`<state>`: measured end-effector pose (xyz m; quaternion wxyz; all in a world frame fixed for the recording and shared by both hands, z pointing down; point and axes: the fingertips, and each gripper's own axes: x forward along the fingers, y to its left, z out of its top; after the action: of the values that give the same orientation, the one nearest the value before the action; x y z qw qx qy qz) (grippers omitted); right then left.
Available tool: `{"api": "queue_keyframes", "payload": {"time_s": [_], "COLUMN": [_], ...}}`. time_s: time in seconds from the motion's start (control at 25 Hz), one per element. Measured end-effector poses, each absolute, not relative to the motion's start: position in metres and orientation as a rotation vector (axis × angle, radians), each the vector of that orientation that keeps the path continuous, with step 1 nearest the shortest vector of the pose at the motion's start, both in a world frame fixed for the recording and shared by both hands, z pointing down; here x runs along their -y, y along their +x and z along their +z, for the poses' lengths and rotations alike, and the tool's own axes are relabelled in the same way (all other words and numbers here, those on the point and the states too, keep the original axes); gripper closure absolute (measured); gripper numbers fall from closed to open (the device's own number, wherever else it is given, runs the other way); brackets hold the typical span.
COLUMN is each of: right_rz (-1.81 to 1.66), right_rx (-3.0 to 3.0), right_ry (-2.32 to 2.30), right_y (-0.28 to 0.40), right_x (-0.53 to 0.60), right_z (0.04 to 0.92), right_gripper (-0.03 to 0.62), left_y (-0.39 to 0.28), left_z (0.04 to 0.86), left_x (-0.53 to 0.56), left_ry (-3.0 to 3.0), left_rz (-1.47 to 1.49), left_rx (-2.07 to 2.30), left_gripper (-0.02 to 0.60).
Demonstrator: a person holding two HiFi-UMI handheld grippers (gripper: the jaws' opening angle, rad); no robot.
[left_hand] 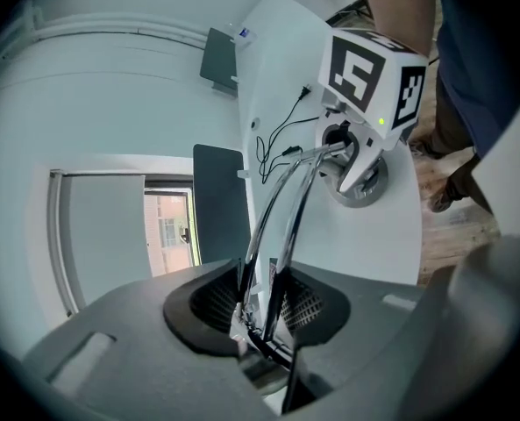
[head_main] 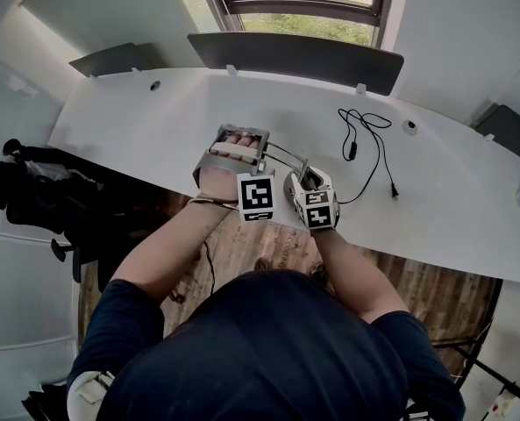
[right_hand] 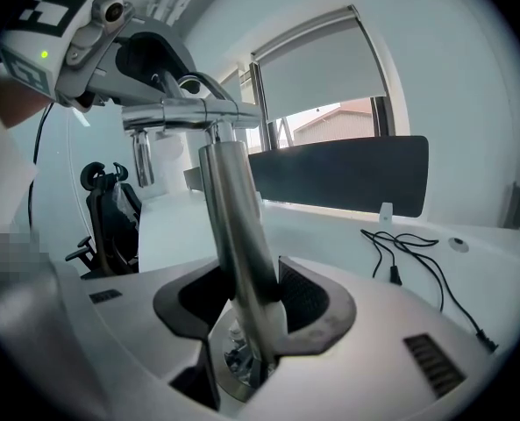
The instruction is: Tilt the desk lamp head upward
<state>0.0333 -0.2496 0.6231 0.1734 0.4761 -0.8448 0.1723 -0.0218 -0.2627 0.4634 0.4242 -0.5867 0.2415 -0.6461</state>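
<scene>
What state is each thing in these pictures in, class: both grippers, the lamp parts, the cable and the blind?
Left gripper: closed on the lamp arm rods.
Right gripper: closed on the lamp post.
Lamp base: flat on the desk.
Black cable: lying loose on the desk, both ends unplugged.
Roller blind: lowered most of the way.

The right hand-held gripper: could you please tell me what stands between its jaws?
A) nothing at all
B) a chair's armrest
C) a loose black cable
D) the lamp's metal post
D: the right gripper view shows the right hand-held gripper with its jaws closed on the lamp's metal post, while the black cable lies loose on the desk.
</scene>
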Motion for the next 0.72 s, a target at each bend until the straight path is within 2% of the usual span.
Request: {"api": "queue_keyframes", "payload": {"time_s": [0.4, 0.72], "right_rz": [0.455, 0.355], "right_rx": [2.363, 2.383], "right_ry": [1.376, 1.325], "right_y": [0.0337, 0.0288], "right_x": [0.2506, 0.2510], "right_z": [0.6247, 0.6213], "right_gripper": [0.430, 0.428], "left_y": [-0.0168, -0.0194], "left_z": [0.4612, 0.4592], "left_x": [0.2582, 0.2587], "left_ry": [-1.439, -1.444], "left_rz": [-1.670, -1.586], "left_rx": [-0.574, -0.644], "left_gripper": [0.471, 0.462]}}
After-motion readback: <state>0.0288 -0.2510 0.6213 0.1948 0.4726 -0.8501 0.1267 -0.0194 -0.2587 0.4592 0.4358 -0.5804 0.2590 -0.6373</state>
